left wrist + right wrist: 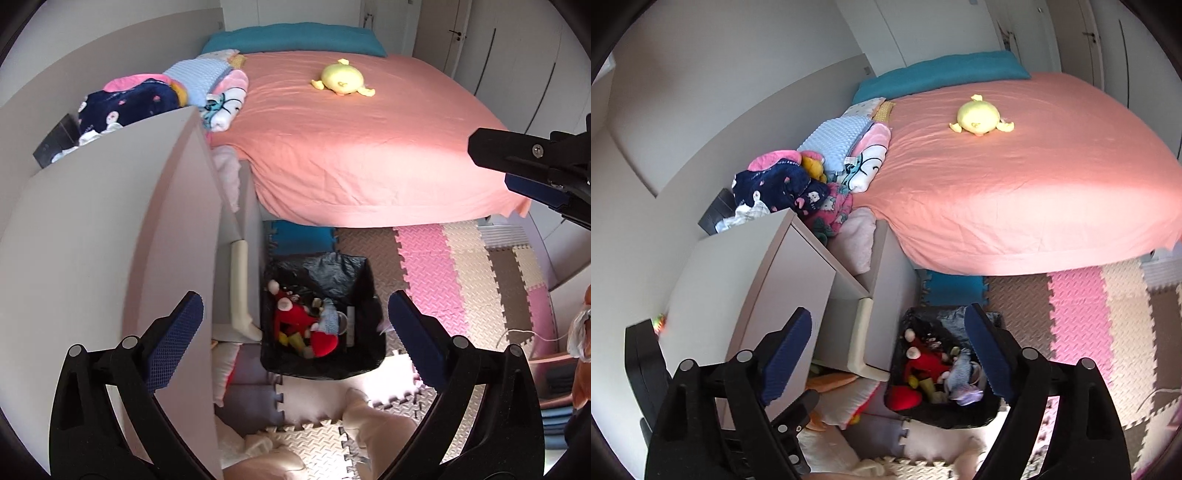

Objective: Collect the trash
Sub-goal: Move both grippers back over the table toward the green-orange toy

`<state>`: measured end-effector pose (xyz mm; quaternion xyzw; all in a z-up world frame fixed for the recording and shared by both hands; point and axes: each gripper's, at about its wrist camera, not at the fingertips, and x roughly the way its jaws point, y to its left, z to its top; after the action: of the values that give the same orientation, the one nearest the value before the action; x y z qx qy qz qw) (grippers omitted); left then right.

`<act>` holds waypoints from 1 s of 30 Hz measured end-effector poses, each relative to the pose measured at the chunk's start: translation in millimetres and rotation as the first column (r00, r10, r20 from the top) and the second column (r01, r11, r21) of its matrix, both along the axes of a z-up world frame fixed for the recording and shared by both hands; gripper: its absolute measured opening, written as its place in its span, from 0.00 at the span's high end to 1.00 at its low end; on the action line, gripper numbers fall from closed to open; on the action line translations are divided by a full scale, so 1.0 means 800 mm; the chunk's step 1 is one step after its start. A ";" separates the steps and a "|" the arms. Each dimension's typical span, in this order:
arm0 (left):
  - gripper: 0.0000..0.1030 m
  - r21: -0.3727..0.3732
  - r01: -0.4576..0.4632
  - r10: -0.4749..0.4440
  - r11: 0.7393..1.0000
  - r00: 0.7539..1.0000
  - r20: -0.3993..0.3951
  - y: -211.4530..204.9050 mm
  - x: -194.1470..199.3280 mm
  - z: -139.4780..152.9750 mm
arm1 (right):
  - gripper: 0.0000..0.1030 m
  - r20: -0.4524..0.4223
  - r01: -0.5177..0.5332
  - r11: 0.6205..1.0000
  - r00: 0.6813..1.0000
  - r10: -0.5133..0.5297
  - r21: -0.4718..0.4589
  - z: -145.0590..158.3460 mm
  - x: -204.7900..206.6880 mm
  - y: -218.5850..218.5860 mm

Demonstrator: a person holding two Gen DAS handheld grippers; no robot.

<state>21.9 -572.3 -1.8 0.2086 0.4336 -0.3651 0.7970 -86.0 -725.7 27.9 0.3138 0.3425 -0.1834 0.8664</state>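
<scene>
A bin lined with a black bag [317,369] stands on the foam mat beside the white cabinet. Inside lie a red plush toy [295,317], a striped cloth piece [330,319] and other small items. My left gripper [295,306] hovers above the bin, open, with nothing between its blue pads. In the right wrist view the same bin [942,419] holds the red plush toy [923,365] and a crumpled pale scrap [967,397]. My right gripper [889,321] hangs over it, open and empty. One of its fingers [495,147] shows at the right edge of the left wrist view.
A white cabinet [110,240] stands close on the left. The bed with a pink sheet [351,147] carries a yellow plush [341,79] and a pile of clothes [147,99]. Coloured foam tiles [443,277] cover the floor. A person's leg in light trousers [373,424] is below.
</scene>
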 end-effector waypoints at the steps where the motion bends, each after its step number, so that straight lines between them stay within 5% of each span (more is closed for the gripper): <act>1: 0.06 -0.006 -0.002 0.002 1.000 1.000 -0.009 0.003 0.001 0.000 | 0.16 0.001 -0.004 1.000 1.000 0.004 0.006 0.000 0.001 0.001; 18: 0.06 -0.117 -0.139 0.142 0.983 0.990 0.010 0.113 0.036 0.044 | 0.03 0.132 -0.096 0.994 0.986 0.103 -0.060 0.041 0.051 0.094; 30: 0.06 -0.182 -0.359 0.365 0.915 0.931 0.001 0.256 0.098 0.059 | 0.03 0.112 -0.252 0.965 0.959 0.259 -0.069 0.060 0.126 0.187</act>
<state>99.9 -367.3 45.0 0.0589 0.4160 -0.2450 0.8738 14.6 -575.9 75.7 0.2539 0.3225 -0.0599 0.9099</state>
